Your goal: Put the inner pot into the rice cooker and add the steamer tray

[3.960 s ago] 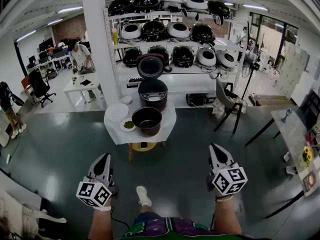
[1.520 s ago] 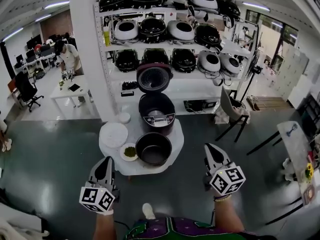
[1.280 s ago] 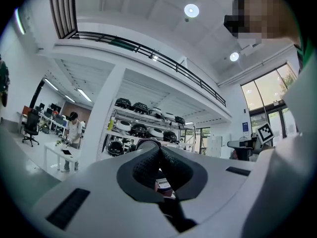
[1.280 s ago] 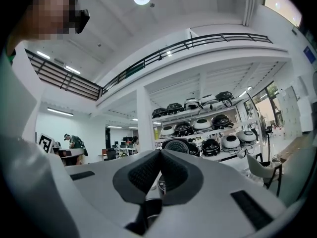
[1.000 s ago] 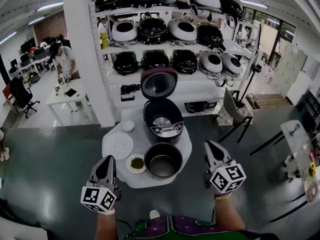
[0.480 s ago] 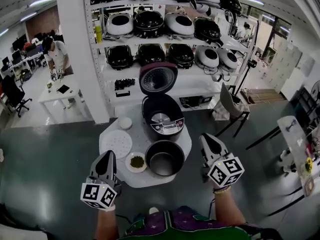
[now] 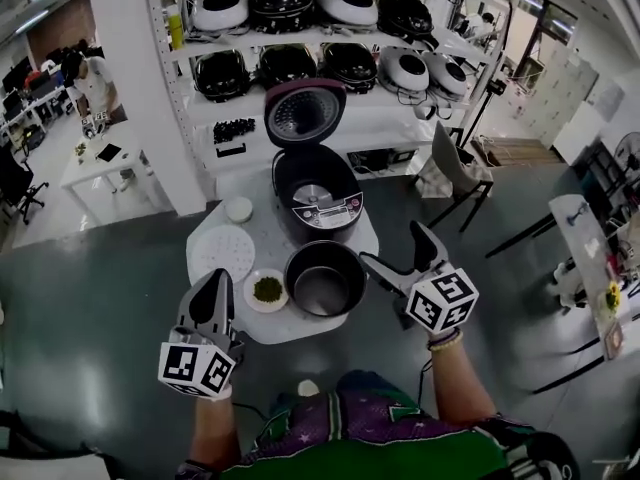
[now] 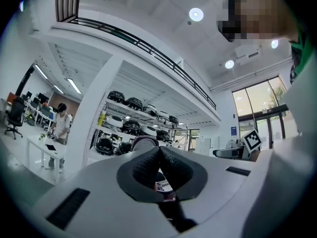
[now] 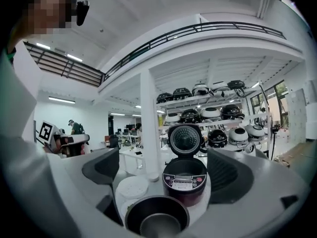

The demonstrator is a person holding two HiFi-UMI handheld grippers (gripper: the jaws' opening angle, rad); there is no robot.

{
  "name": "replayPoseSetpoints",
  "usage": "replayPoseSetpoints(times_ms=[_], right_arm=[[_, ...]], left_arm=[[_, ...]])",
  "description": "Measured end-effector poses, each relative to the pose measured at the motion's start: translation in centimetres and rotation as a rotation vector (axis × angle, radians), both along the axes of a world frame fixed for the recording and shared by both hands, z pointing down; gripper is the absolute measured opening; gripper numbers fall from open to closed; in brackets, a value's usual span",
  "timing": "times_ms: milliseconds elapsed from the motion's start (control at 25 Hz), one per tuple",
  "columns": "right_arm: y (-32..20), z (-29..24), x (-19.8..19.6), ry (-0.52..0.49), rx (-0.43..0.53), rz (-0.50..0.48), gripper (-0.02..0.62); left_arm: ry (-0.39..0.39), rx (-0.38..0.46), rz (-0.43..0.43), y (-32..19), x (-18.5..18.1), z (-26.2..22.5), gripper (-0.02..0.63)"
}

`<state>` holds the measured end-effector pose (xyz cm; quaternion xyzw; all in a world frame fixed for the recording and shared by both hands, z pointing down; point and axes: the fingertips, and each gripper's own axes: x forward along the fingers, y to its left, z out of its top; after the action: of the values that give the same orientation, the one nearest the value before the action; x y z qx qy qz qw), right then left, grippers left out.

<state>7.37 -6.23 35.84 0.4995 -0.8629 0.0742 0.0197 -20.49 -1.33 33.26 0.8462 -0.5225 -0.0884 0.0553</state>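
Head view: pot [image 7: 323, 280] beside just-opened right tongs [image 7: 392, 245]

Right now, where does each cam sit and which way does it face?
Head view: on the person's head, steeply down at the table with inner pot, open rice cooker, steamer tray; shows left gripper, right gripper, forearms, shirt.
Left gripper view: on the left gripper, level along its shut, empty jaws toward the shelf of cookers.
Right gripper view: on the right gripper, along jaws that have just been opening, nothing gripped, inner pot just ahead.
Shared: all three see the rice cooker.
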Motion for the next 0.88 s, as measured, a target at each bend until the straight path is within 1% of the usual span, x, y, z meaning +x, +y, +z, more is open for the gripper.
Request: replayPoseSetpoints(times_ms=[200,320,520,880], right_arm=[[-1.1,3.8,-0.3,0.057,-0.076,0.006,0.543],[-1.8,5.6,-0.4,0.065,-0.109,0.009,0.543],[-3.1,8.7,-0.7,0.075,-0.161,0.002,0.543],[-6.2,15.1,0.4,0.095,-0.275,0.014,0.543]], left_arm=[[0.018,-0.038,0.015,-0.8,0.2,2.2,0.02],[0.02,-0.049,0.015,-1.7,0.4,3.4,0.02],[-0.004,-0.049,0.021,-2.5,1.1,4.4,0.02],[-0.03,-0.09,0.017,-2.9,2.1,5.5,0.02]])
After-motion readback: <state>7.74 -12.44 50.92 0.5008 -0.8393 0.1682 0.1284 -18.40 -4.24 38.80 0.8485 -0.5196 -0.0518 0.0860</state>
